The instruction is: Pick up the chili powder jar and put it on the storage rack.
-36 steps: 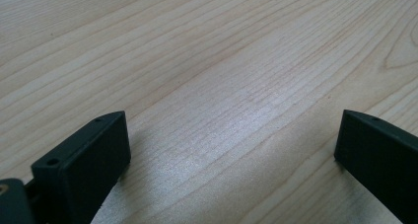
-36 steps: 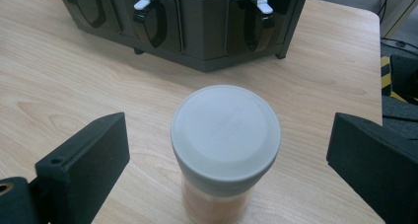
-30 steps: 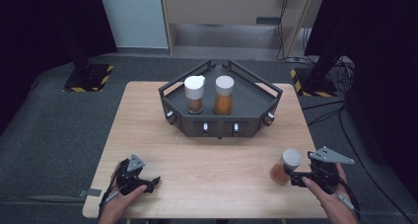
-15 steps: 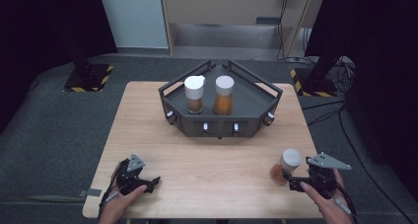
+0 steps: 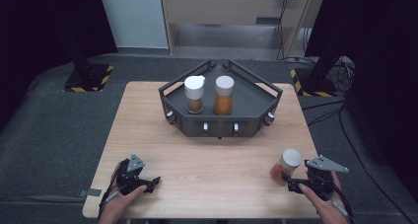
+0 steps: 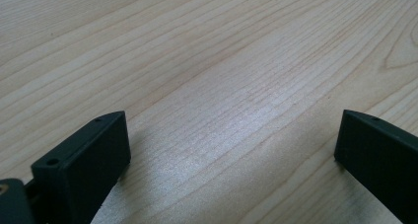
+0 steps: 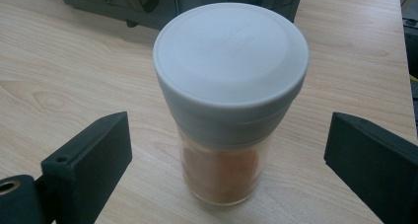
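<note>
1. Your right gripper (image 5: 296, 184) stands at the near right corner of the wooden table (image 5: 212, 169), jaws apart on either side of the spice jar (image 5: 286, 166) and not yet touching it. They have just been closing a little, with the jar between them. In the right gripper view the jar (image 7: 229, 100) sits upright, its grey lid wider than the glass below; if you clamp at lid height, the pads may slip on the lid's rim and tip it.
2. The jar stands near the table's right edge. A one-sided touch, with one pad arriving first, could push it over or off the edge.
3. Its glass body looks smooth, so a light squeeze may let it slide once lifted.
4. The black rack (image 5: 261, 105) already holds two jars, the left-hand jar (image 5: 194, 94) and the right-hand jar (image 5: 223, 95). Carrying a third in low could knock the rack's rail or those jars.
5. Your left gripper (image 5: 150, 182) rests near the table's front left, jaws wide apart over bare wood (image 6: 222, 86), holding nothing; it cannot steady anything from there.
</note>
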The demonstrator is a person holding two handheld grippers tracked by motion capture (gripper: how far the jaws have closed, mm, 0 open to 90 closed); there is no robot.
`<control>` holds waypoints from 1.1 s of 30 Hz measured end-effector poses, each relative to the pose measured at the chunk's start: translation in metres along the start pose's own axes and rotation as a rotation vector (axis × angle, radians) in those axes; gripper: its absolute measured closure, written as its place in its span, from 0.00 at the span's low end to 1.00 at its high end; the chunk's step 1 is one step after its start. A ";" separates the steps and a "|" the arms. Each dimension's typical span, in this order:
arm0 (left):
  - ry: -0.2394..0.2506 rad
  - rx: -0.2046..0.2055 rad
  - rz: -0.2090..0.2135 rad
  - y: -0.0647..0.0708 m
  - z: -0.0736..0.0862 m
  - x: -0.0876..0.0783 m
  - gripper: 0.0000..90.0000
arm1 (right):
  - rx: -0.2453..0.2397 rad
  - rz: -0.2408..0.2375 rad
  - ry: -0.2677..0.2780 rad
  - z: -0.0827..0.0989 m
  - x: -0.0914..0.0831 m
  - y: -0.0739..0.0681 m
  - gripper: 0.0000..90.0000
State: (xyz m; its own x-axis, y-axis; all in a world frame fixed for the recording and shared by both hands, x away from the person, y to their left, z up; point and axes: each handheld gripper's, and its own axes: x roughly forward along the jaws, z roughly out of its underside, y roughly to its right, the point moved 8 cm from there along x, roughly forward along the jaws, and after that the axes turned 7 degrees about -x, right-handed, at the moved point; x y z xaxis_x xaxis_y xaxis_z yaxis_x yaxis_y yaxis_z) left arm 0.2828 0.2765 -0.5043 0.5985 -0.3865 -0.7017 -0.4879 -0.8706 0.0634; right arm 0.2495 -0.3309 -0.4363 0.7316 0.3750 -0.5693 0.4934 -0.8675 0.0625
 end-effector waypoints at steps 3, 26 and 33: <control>0.000 0.000 0.000 0.000 0.000 0.000 0.00 | 0.003 0.003 0.002 0.000 0.002 0.000 0.06; 0.002 -0.002 0.000 0.000 0.000 0.000 0.00 | -0.004 0.010 -0.012 -0.006 0.017 -0.001 0.20; 0.001 -0.002 0.000 0.000 0.000 0.000 0.00 | -0.008 0.020 -0.001 -0.010 0.019 -0.002 0.28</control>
State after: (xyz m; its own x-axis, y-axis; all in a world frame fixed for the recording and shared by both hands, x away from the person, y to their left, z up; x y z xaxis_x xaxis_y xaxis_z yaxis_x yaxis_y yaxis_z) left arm 0.2827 0.2763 -0.5044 0.5996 -0.3867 -0.7007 -0.4864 -0.8713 0.0646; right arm 0.2672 -0.3186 -0.4392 0.7409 0.3576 -0.5685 0.4828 -0.8720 0.0807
